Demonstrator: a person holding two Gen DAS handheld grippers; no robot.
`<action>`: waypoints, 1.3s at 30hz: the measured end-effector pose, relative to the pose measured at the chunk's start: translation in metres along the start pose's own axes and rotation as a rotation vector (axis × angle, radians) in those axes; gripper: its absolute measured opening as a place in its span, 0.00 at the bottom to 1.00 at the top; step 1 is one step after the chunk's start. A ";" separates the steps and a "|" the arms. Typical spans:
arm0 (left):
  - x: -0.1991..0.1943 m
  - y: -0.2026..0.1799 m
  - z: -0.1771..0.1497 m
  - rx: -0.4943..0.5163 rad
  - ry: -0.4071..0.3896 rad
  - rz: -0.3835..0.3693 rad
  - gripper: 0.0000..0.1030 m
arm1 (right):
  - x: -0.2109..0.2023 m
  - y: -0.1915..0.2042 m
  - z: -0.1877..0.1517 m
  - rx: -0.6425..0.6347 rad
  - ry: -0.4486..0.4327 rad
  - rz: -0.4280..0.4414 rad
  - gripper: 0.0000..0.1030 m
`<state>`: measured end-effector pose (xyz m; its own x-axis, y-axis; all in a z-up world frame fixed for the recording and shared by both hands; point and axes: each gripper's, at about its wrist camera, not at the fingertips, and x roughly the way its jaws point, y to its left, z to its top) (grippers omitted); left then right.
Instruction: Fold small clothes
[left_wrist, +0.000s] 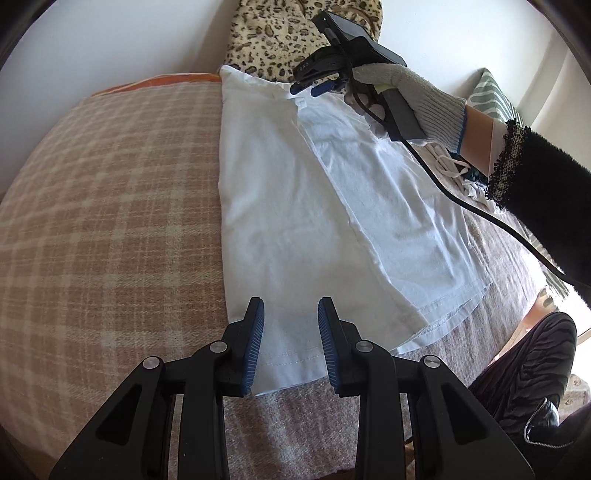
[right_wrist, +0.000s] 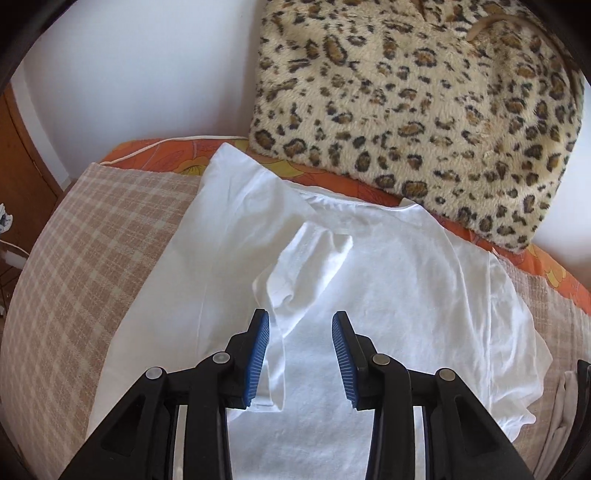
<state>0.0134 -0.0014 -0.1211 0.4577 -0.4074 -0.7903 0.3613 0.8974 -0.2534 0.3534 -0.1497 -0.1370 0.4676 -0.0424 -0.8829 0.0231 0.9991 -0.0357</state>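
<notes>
- The white T-shirt (left_wrist: 295, 206) lies flat on the checked bed cover (left_wrist: 110, 206), partly folded: one side is turned over the middle, with a sleeve (right_wrist: 314, 251) doubled back on top.
- Left hand-held gripper (left_wrist: 291, 345): its jaws stand apart over the shirt's hem at 6 o'clock in the left wrist view, with nothing pinched between the blue pads (left_wrist: 255, 354).
- Right hand-held gripper (right_wrist: 301, 354): its jaws are also apart, above the folded sleeve edge, gripping no cloth.
- In the left wrist view, the right hand-held gripper sits at 12 o'clock near the shirt's collar, held by a gloved hand (left_wrist: 413, 99).
- A leopard-print cushion (right_wrist: 424, 110) rests at 1 o'clock in the right wrist view, touching the shirt's top edge.
</notes>
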 end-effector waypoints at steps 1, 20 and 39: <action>-0.003 -0.003 0.001 0.007 -0.015 0.006 0.28 | -0.007 -0.010 -0.001 0.017 -0.011 0.000 0.37; 0.001 -0.139 0.004 0.264 -0.111 -0.136 0.45 | -0.140 -0.156 -0.068 0.183 -0.166 0.059 0.62; 0.090 -0.240 -0.012 0.459 0.009 -0.034 0.63 | -0.106 -0.244 -0.053 0.268 -0.116 0.158 0.69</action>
<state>-0.0420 -0.2515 -0.1387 0.4331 -0.4325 -0.7908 0.6994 0.7147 -0.0078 0.2519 -0.3890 -0.0596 0.5808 0.0977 -0.8082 0.1664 0.9576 0.2353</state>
